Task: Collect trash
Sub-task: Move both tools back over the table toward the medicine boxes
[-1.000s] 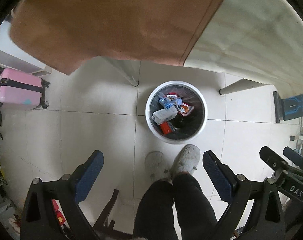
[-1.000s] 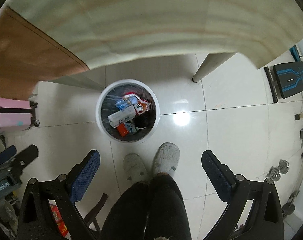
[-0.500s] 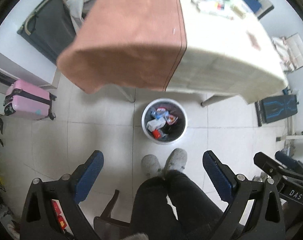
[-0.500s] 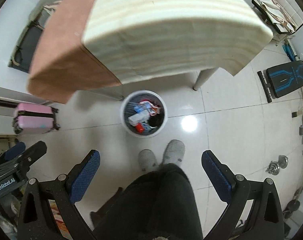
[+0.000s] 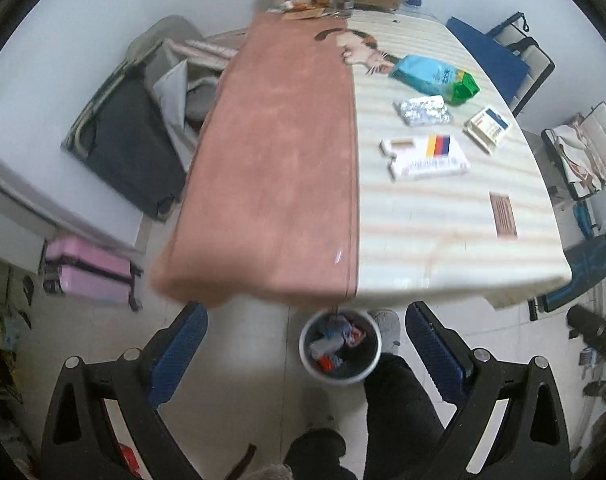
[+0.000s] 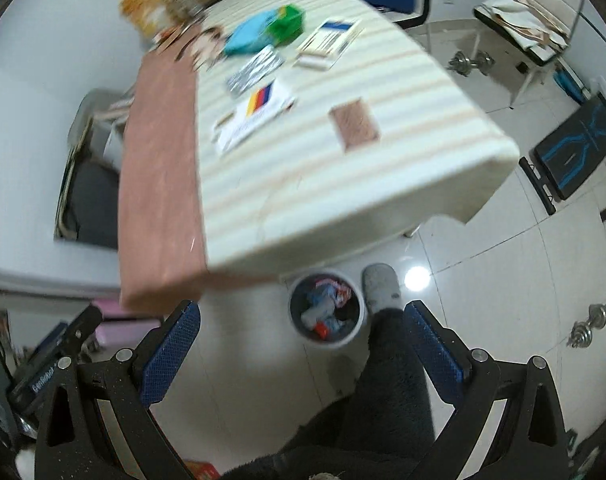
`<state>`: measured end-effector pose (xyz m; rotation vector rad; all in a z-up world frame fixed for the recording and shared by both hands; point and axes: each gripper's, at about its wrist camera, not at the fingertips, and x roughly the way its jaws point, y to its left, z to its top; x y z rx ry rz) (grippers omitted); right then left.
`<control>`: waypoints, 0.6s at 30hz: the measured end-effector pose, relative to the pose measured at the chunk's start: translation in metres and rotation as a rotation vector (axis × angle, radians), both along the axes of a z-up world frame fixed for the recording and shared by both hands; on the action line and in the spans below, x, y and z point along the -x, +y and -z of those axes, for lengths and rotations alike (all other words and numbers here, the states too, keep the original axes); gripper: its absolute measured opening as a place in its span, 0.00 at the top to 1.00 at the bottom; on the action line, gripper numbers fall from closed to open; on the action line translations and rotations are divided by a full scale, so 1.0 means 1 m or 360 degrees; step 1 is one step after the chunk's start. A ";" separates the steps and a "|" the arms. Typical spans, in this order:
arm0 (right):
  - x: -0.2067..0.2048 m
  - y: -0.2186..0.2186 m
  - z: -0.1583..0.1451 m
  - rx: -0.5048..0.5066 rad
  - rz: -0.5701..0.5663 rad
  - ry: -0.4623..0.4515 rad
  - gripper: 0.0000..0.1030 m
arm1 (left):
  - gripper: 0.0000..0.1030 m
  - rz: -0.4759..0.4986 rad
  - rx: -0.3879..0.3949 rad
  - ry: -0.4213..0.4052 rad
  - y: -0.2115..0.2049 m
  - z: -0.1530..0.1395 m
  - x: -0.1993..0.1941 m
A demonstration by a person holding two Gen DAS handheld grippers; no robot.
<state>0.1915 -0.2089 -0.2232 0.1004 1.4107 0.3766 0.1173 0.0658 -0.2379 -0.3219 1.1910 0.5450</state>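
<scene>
A white trash bin [image 5: 340, 345] [image 6: 326, 310] holding several wrappers stands on the floor below the table's front edge. On the striped tablecloth [image 5: 443, 216] [image 6: 303, 168] lie a blue-green bag [image 5: 433, 80] [image 6: 263, 28], a foil pack [image 5: 423, 110] [image 6: 255, 70], a white box with coloured stripes [image 5: 427, 158] [image 6: 255, 116] and a small white-blue box [image 5: 487, 128] [image 6: 329, 42]. My left gripper [image 5: 306, 354] and right gripper [image 6: 301, 354] are both open and empty, held high above the floor, near the bin and short of the table.
A person's dark-trousered legs [image 5: 399, 404] and a grey slipper [image 6: 381, 286] stand next to the bin. A pink suitcase [image 5: 89, 276] sits at the left wall, a black-blue board [image 6: 575, 148] and dumbbells [image 6: 587, 326] on the floor to the right. Chairs [image 5: 511, 68] stand beyond the table.
Both grippers have risen and tilted up from looking down at the bin; the tabletop with its items has come into view. Both stay open and empty.
</scene>
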 end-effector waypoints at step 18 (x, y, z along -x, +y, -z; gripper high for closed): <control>-0.277 0.005 0.133 0.0232 -0.0040 0.0391 0.01 | 0.02 0.1436 -0.0200 0.0792 -0.045 0.164 -0.283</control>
